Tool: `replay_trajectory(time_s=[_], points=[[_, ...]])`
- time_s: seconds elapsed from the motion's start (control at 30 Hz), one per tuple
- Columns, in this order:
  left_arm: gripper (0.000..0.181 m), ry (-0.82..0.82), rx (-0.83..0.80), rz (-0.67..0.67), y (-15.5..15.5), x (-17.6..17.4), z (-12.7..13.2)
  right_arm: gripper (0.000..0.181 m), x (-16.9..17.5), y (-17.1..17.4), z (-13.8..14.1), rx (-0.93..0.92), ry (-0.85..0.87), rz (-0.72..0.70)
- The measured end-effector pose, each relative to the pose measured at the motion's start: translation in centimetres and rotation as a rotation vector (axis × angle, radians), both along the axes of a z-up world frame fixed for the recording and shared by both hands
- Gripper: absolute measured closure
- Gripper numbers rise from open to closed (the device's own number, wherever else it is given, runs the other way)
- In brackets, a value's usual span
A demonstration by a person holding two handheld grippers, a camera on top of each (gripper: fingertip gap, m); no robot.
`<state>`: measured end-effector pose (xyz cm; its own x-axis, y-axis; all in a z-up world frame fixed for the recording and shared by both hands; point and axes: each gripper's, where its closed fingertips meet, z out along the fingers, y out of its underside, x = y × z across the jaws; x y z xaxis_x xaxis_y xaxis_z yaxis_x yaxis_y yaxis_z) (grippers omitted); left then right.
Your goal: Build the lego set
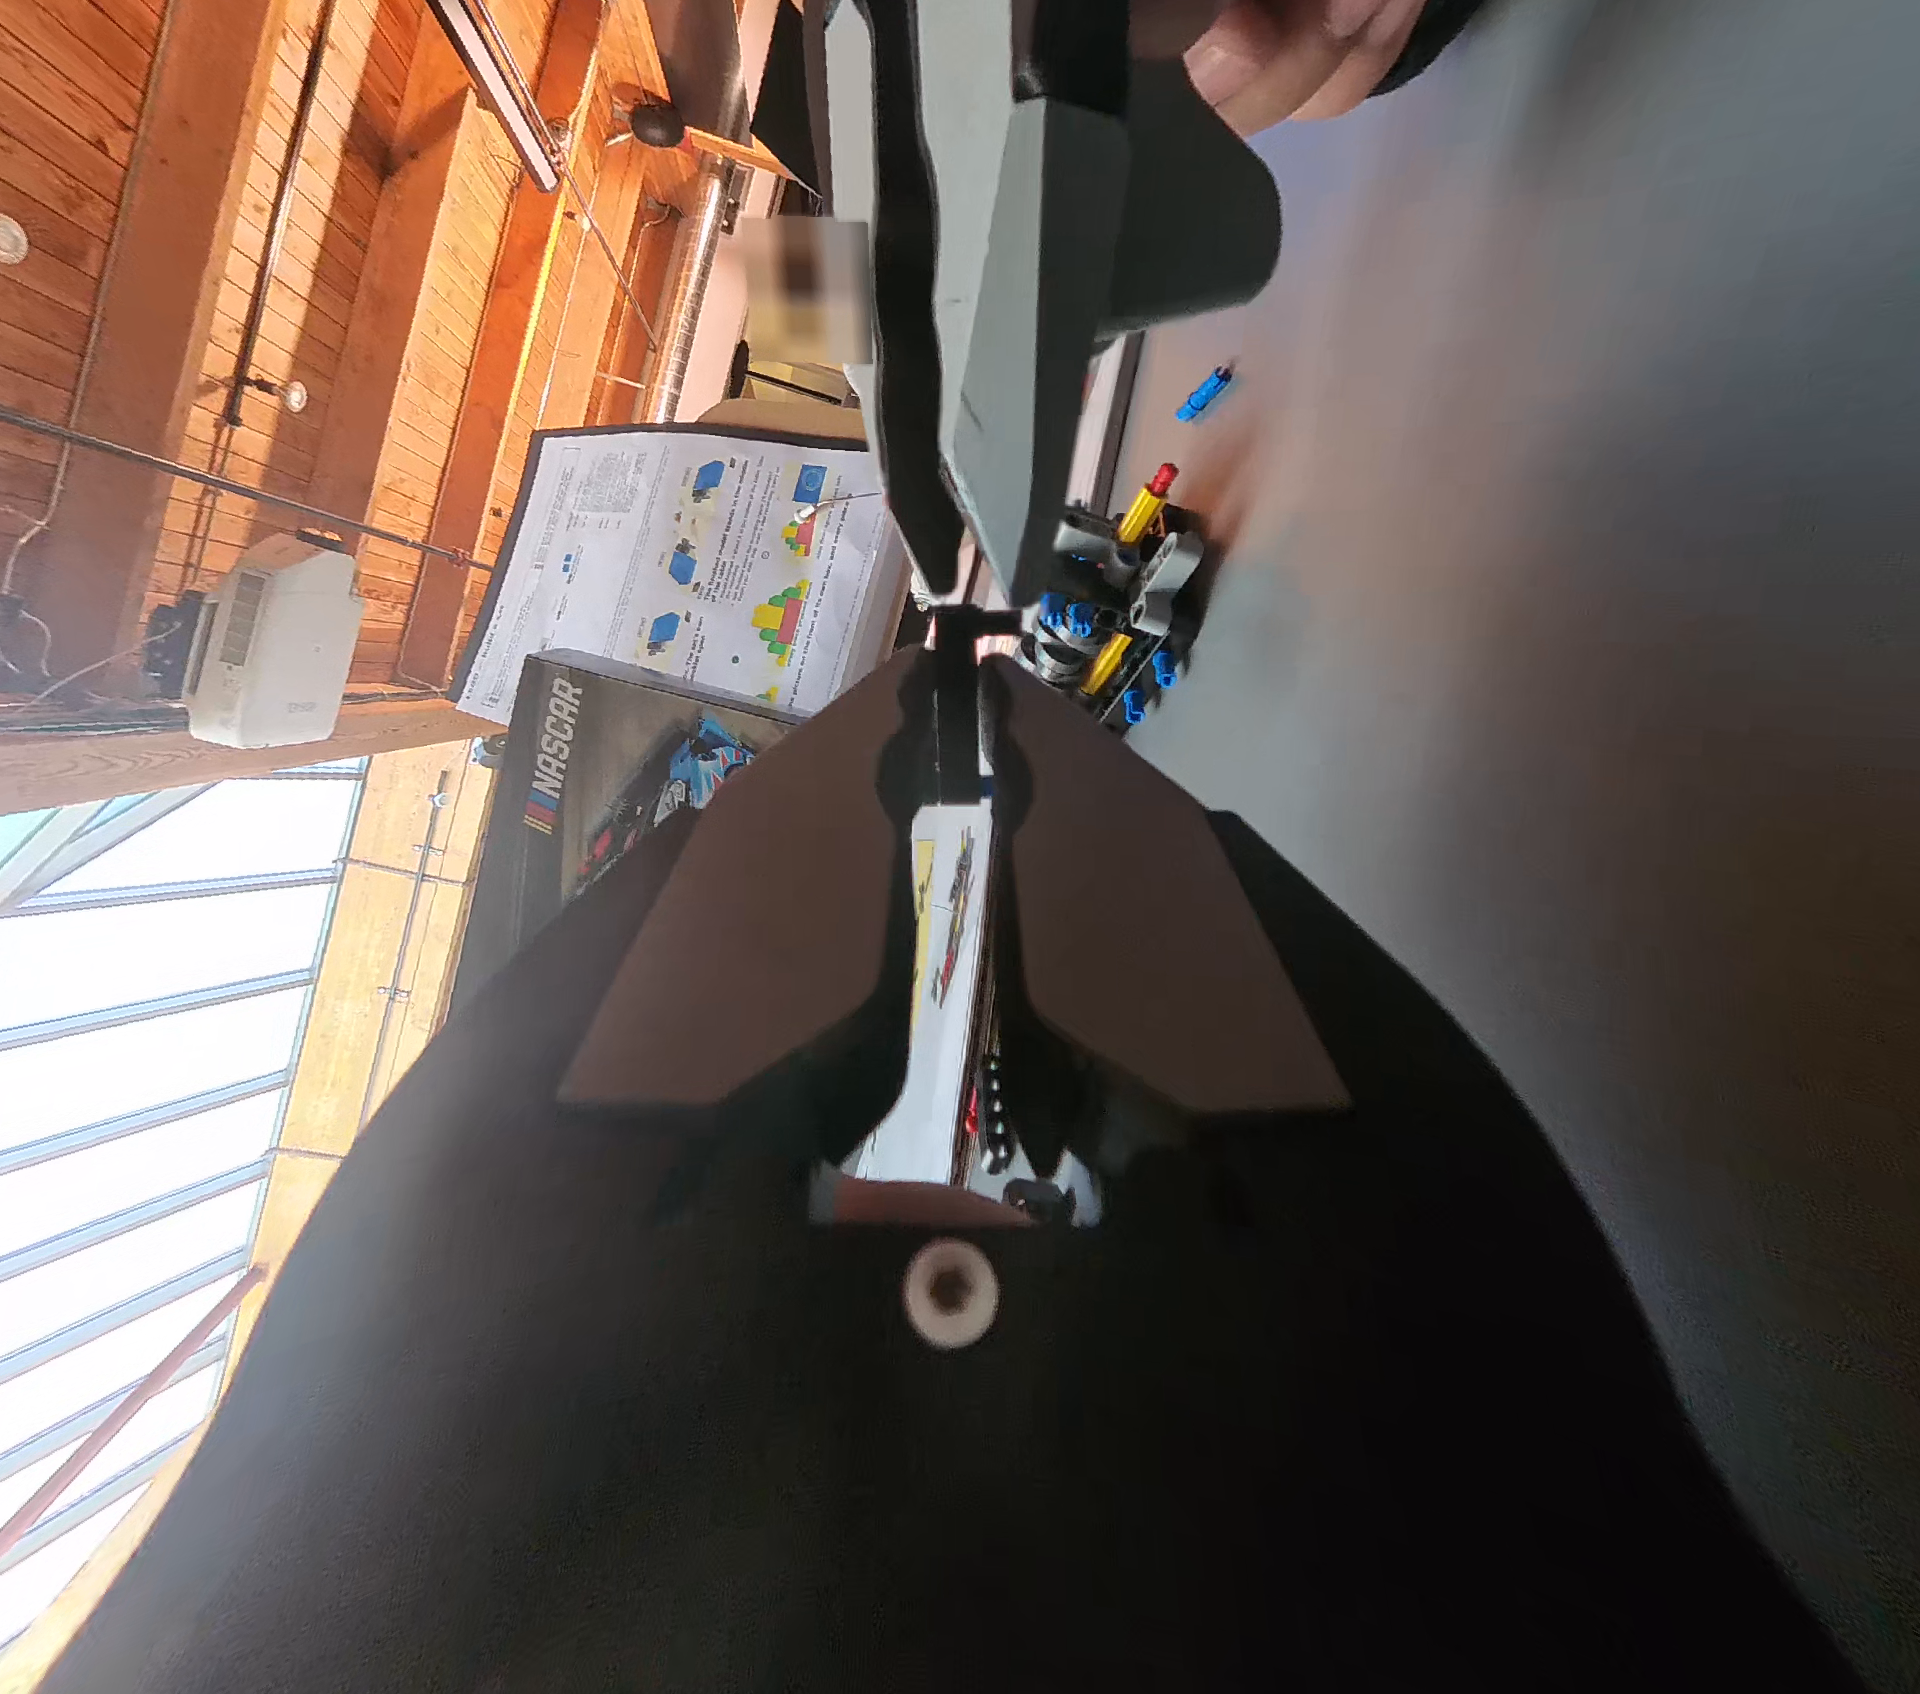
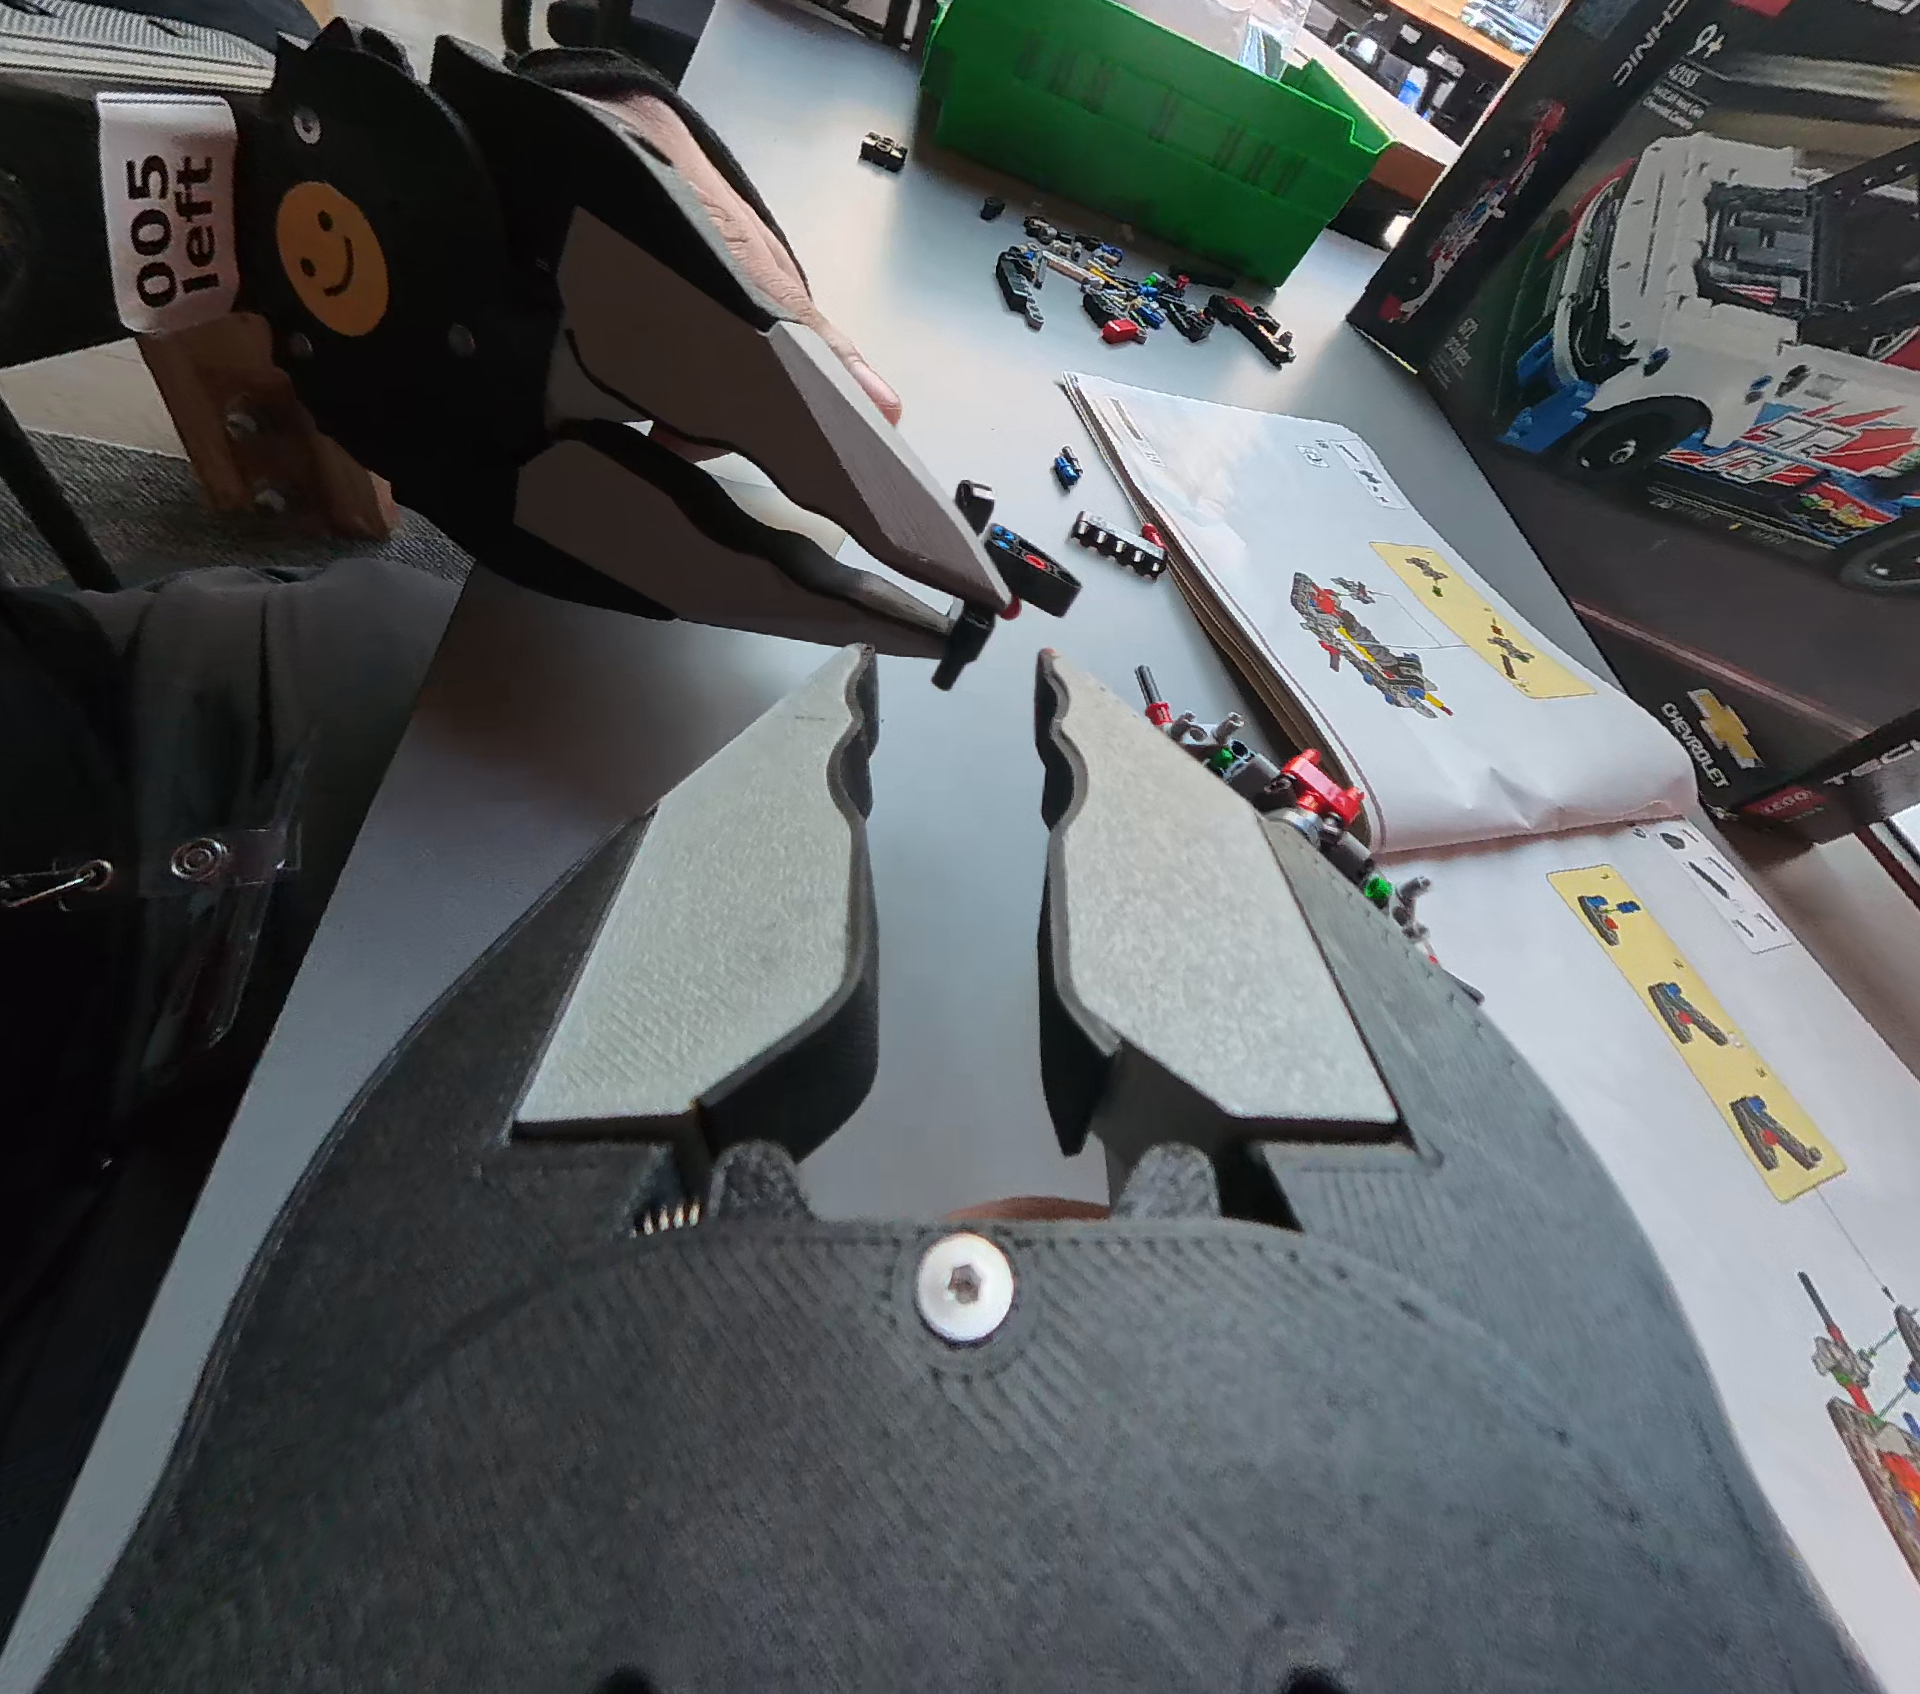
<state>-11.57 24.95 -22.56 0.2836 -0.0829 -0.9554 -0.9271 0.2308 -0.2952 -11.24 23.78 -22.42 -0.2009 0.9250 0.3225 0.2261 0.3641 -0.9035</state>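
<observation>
The left gripper (image 2: 971,621), bearing a white printed label (image 2: 171,226) and a yellow smiley sticker (image 2: 332,271), pinches a small black pin piece (image 2: 961,645) at its fingers. At 12 o'clock, loose parts (image 2: 1138,299) lie before a green bin (image 2: 1132,122). The right gripper (image 2: 956,683) stands open and empty over bare worktop (image 2: 582,709). At 3 o'clock lie the open instruction booklet (image 2: 1382,605) and the printed set box (image 2: 1683,210).

Close, facing wrist views, shared tabletop (image 2: 935,273)
</observation>
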Motion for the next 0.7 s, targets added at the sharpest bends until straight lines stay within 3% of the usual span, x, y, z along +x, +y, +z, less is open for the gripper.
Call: replay_trajectory(time_s=[0.4, 0.7], points=[[0.177, -0.007, -0.027, 0.021, 0.2, -0.7, -0.4, 0.154, 2.5, 6.7, 1.3, -0.172, 0.074, -0.22], [0.176, -0.003, -0.053, 0.071, 0.7, -1.7, -0.8, 0.145, 2.2, 7.2, 0.2, -0.181, 0.002, -0.261]])
